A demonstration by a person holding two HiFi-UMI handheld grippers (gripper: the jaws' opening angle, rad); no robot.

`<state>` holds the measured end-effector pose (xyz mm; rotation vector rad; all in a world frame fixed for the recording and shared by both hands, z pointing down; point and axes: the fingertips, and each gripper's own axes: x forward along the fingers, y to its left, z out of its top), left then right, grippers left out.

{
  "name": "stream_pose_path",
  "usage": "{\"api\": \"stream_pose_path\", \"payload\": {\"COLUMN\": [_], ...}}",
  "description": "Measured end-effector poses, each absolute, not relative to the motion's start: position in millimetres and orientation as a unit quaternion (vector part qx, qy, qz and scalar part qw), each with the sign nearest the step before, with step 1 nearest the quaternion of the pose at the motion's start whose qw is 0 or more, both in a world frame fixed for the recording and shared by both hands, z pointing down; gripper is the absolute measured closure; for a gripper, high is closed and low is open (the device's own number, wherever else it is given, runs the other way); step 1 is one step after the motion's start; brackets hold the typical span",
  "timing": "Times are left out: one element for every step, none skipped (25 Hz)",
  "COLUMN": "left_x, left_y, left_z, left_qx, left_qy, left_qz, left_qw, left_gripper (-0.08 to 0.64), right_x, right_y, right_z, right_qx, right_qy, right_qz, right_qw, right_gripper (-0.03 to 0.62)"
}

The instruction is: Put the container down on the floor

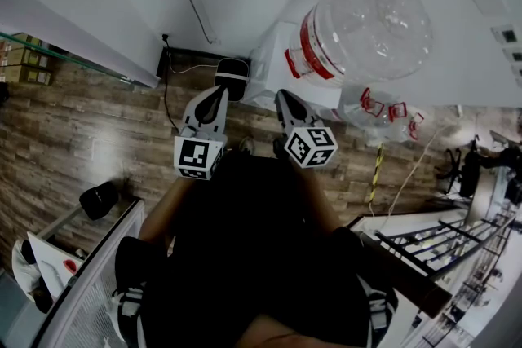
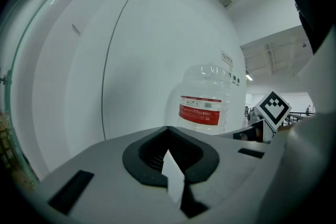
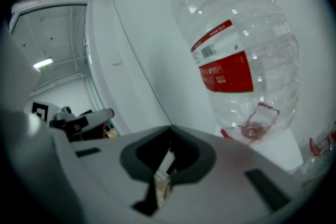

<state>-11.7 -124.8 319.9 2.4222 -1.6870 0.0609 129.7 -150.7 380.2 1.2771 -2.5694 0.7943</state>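
The container is a big clear water jug (image 1: 367,24) with a red label, lying tilted on a white box (image 1: 273,65) against the white wall. It stands upright in the left gripper view (image 2: 206,102) and fills the upper right of the right gripper view (image 3: 236,50). My left gripper (image 1: 217,96) and right gripper (image 1: 285,100) hang side by side over the wood floor, short of the jug, both shut with nothing between their jaws. Each one's joined tips (image 2: 168,129) (image 3: 169,129) point toward the wall.
More clear jugs with red handles (image 1: 383,106) lie right of the box. A black cable (image 1: 167,85) and a small black box (image 1: 232,73) sit at the wall's foot. A glass cabinet (image 1: 90,281) is at lower left, a metal rack (image 1: 457,257) at lower right.
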Motion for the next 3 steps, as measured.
{"api": "stream_pose_path", "payload": {"left_x": [-11.6,-11.6,-11.6], "left_y": [-124.5,-124.1,-123.8], "left_z": [319.7,319.7,319.7], "left_qx": [0.817,0.816,0.816], "left_qy": [-0.569,-0.570,-0.570], "left_qz": [0.020,0.020,0.020], "left_qw": [0.094,0.095,0.095], "left_gripper": [0.529,0.529,0.529], "right_x": [129.8,129.9,130.0], "right_y": [-150.4,-150.0,-149.7], "right_z": [379.9,379.6,379.4], "right_qx": [0.428,0.428,0.428], "right_qy": [-0.860,-0.860,-0.860], "right_qz": [0.266,0.266,0.267], "right_qw": [0.082,0.081,0.081], "right_gripper": [0.558,0.560,0.560]}}
